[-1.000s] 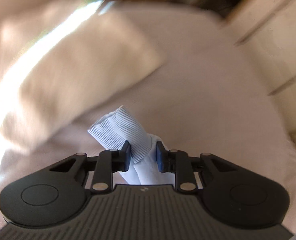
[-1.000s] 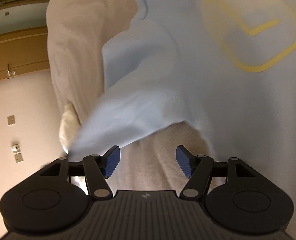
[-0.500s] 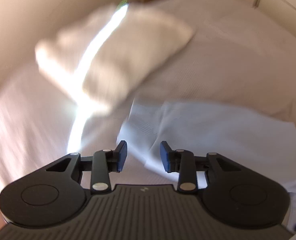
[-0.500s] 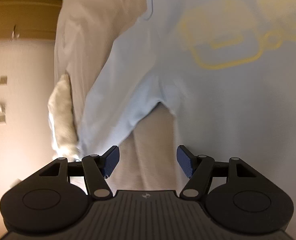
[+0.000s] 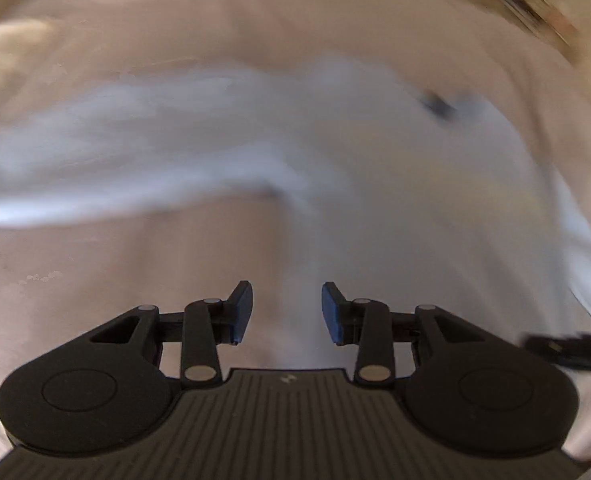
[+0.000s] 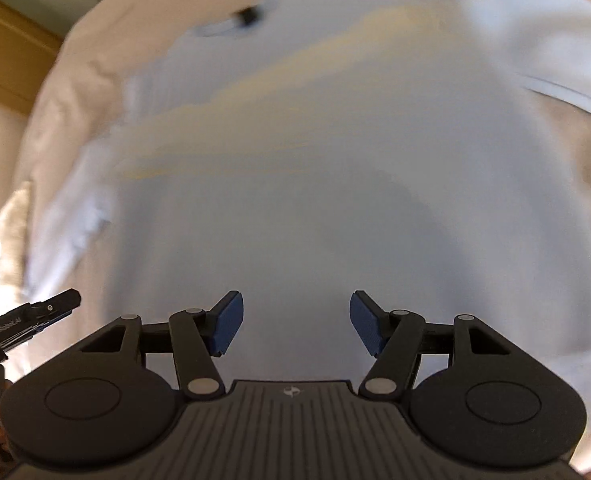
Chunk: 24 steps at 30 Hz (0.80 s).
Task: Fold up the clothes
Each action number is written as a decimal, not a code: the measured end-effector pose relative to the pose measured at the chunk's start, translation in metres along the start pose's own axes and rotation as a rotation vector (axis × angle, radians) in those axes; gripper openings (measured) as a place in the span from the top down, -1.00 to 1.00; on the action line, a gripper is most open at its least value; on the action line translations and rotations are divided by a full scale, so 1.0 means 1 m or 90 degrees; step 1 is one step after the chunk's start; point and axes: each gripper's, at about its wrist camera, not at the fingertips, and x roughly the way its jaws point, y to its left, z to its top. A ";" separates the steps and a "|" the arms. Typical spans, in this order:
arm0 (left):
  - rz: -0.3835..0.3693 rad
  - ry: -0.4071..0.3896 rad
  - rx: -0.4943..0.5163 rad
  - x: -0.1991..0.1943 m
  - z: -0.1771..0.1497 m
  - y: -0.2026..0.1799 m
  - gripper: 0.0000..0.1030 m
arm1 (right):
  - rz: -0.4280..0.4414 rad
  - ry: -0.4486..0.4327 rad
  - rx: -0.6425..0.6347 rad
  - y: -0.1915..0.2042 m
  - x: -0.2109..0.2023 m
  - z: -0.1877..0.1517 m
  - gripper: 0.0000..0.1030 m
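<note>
A pale blue sweatshirt (image 6: 315,168) with a yellow print lies spread flat on the white bed, its collar and dark neck tag (image 6: 249,16) at the far end. In the left wrist view the same sweatshirt (image 5: 395,184) is blurred, one sleeve (image 5: 115,152) stretched out to the left. My left gripper (image 5: 286,312) hovers open over the garment's near left edge, nothing between its fingers. My right gripper (image 6: 294,322) stands open above the lower middle of the sweatshirt, holding nothing. The other gripper's tip (image 6: 55,304) shows at the left edge of the right wrist view.
The white bedsheet (image 5: 95,300) surrounds the garment on all sides. A cream pillow (image 5: 3,48) lies at the far left. Wooden furniture and a wall (image 6: 11,28) stand beyond the bed's far corner.
My left gripper has let go of the ribbed sleeve cuff and opened. Both grippers have swung over the sweatshirt, which now lies flat with the sleeve laid out.
</note>
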 end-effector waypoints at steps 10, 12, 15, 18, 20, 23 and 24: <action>0.077 0.068 0.051 0.007 -0.046 -0.109 0.29 | 0.007 -0.090 0.197 -0.182 -0.085 -0.026 -0.03; 0.073 0.063 0.022 0.001 -0.047 -0.119 0.29 | -0.004 -0.152 0.274 -0.234 -0.110 -0.017 -0.05; 0.067 0.062 -0.006 -0.004 -0.042 -0.140 0.28 | 0.002 -0.261 0.416 -0.314 -0.136 -0.005 -0.15; 0.070 0.066 -0.005 0.000 -0.046 -0.153 0.27 | 0.043 -0.329 0.527 -0.368 -0.132 0.009 -0.21; 0.070 0.071 -0.002 0.001 -0.049 -0.166 0.23 | 0.072 -0.342 0.572 -0.388 -0.114 0.022 -0.42; 0.081 0.076 0.000 0.007 -0.047 -0.173 0.23 | 0.074 -0.327 0.592 -0.393 -0.097 0.045 0.52; 0.085 0.074 -0.001 0.004 -0.047 -0.175 0.23 | 0.077 -0.330 0.565 -0.390 -0.099 0.055 0.76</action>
